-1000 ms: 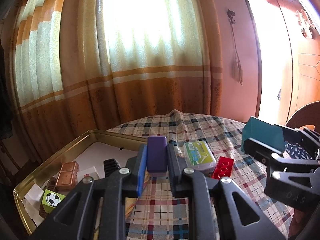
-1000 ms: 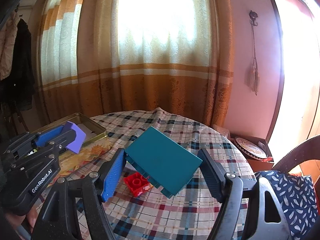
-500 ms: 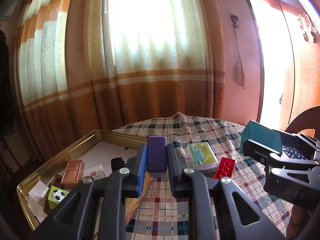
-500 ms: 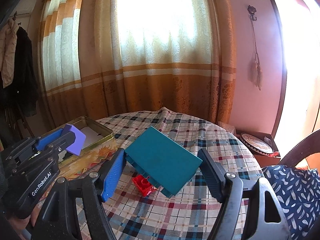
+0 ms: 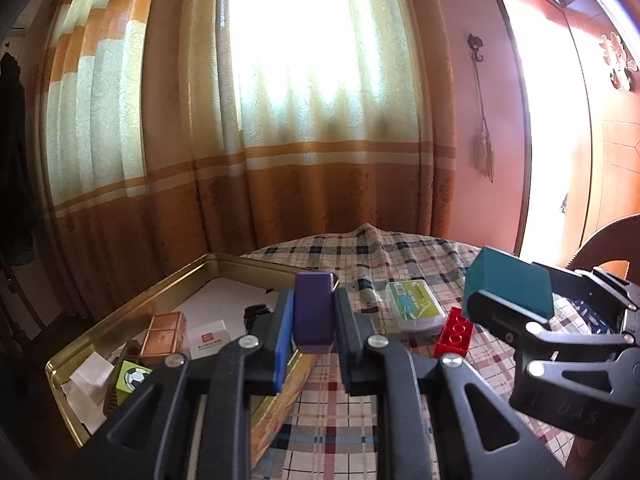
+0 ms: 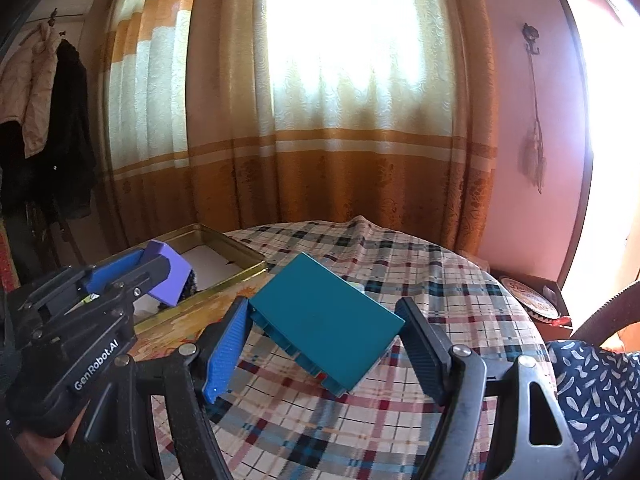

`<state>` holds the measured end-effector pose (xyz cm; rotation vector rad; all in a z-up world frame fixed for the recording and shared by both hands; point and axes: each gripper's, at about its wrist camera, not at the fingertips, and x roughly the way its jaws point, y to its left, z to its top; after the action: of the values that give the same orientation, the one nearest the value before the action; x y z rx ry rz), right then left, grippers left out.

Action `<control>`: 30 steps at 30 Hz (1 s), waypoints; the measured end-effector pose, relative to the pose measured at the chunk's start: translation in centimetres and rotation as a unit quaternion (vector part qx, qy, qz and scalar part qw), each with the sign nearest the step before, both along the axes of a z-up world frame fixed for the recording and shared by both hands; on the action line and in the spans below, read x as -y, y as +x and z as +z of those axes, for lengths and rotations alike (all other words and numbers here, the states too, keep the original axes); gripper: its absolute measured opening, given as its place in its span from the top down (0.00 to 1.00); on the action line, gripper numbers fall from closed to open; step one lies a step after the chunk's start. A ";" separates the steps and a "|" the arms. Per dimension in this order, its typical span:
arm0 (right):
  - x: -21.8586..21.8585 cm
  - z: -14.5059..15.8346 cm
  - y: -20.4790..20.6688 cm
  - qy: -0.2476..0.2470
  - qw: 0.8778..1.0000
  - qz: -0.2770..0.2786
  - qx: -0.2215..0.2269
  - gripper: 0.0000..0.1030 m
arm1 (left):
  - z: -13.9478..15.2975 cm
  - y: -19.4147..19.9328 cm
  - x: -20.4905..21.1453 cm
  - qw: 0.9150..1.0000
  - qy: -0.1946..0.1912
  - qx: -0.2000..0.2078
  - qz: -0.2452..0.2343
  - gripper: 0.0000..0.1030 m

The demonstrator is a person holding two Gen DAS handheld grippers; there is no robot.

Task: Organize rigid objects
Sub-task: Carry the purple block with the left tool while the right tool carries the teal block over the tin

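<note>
In the left wrist view my left gripper (image 5: 313, 308) is shut on an upright purple block (image 5: 314, 312), held over the near right rim of the gold tray (image 5: 240, 259). The right wrist view shows my right gripper (image 6: 324, 314) shut on a flat teal box (image 6: 328, 320), tilted and held above the checked tablecloth (image 6: 440, 280). The left gripper (image 6: 154, 257) with the purple block (image 6: 172, 280) shows at the left of that view, and the teal box (image 5: 508, 284) at the right of the left wrist view. A red brick (image 5: 454, 334) and a green-and-white case (image 5: 414, 308) lie on the cloth.
The tray holds a copper cube (image 5: 164, 334), a white box (image 5: 210, 338), a soccer-print cube (image 5: 132, 376), a black item (image 5: 256, 314) and paper. Curtains hang behind the round table. A patterned cushion (image 6: 592, 392) and a chair back are at the right.
Both grippers have drifted a little to the left, toward the tray, keeping their loads. The red brick, seen earlier under the teal box in the right wrist view, is now hidden behind it.
</note>
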<state>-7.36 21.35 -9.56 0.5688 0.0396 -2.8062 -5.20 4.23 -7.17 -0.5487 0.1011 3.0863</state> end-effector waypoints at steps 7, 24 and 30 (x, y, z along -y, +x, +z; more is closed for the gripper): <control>0.8 0.1 0.5 -0.002 1.000 0.012 0.000 0.27 | -0.1 0.4 1.1 1.000 0.008 0.004 0.007 0.83; 3.6 0.0 2.1 0.006 0.999 0.044 -0.001 0.27 | -0.1 1.5 3.0 1.000 0.016 0.004 0.011 0.83; 3.6 0.0 2.1 0.004 0.999 0.040 -0.002 0.27 | 0.0 1.8 3.5 1.000 0.023 0.003 0.013 0.83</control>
<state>-5.29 17.71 -9.57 0.5507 0.0737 -2.7306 -3.37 0.76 -7.19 -0.5608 0.0228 3.1023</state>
